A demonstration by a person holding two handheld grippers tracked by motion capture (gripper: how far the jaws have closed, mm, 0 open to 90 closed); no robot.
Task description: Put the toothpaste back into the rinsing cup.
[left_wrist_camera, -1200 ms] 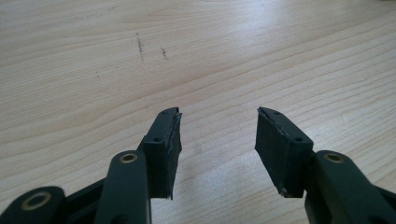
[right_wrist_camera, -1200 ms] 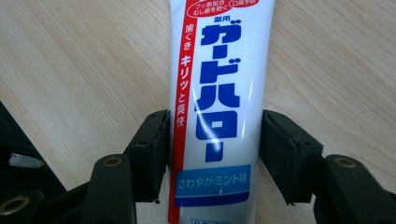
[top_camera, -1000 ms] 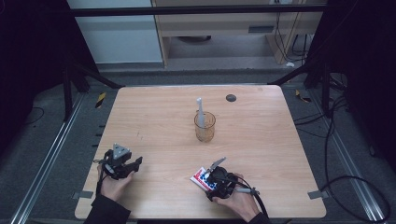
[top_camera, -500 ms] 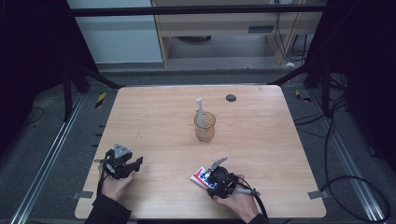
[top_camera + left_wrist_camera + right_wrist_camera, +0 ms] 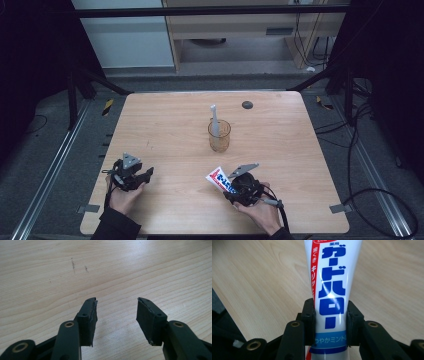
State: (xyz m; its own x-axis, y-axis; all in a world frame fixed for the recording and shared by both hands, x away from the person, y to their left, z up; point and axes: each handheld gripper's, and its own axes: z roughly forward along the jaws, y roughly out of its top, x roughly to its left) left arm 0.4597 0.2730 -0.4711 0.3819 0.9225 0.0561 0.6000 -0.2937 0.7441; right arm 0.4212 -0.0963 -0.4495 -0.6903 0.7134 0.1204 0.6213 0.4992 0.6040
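Right gripper view: my right gripper [image 5: 331, 323], jaws just closing, clamps the toothpaste tube [image 5: 332, 285] crosswise, its length running straight ahead toward the cup [image 5: 219, 136]; left gripper [image 5: 117, 312] idle, agape.

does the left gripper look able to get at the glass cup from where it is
Probably yes: the left gripper is open with nothing between its jaws, and bare table lies between it and the glass cup, which holds a toothbrush.
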